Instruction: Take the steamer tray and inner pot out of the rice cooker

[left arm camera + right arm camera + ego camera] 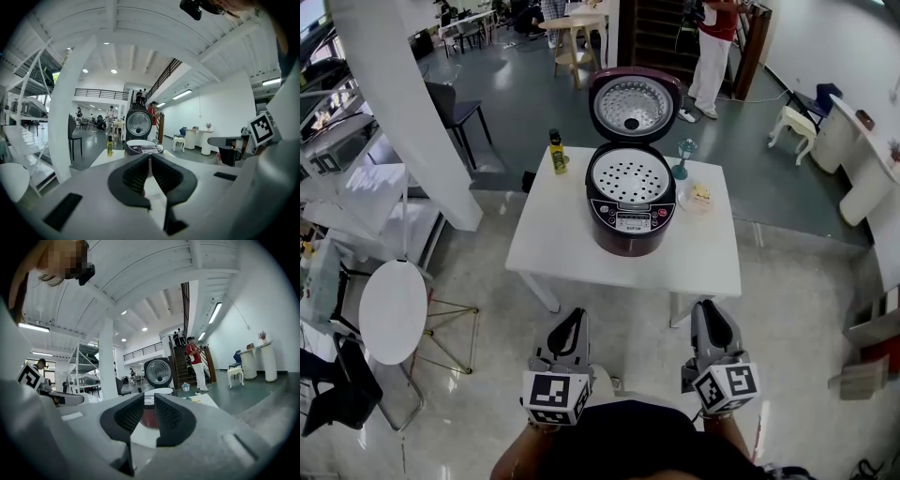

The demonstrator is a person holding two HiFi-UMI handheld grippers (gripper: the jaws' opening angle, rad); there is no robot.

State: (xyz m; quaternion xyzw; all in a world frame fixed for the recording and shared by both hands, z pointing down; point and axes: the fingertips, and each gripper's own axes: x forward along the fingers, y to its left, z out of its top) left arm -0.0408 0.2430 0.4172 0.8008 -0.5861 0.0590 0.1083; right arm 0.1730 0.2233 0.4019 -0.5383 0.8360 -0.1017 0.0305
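- White table [572, 248] carries the rice cooker [630, 223], its lid [633, 105] raised, with the perforated steamer tray [630, 176] sitting in its top.
- Left gripper [150, 160]: jaws pressed together, empty, short of the table.
- Right gripper [149, 405]: jaws slightly apart, nothing between.

Your rice cooker [630, 225] has a glossy dark-red shell that looks like plastic. Its steamer tray [631, 176] looks pale, smooth and matt, punched all over with holes. The inside of the open lid [632, 106] is bright, dimpled metal. The table [553, 234] under it is smooth, matt white, and the floor [487, 309] around it is polished and throws back the light. On your left claw [150, 161] and right claw [149, 404] the bodies are matt grey plastic, while the pads [136, 176] are black, ribbed and rubbery-looking.
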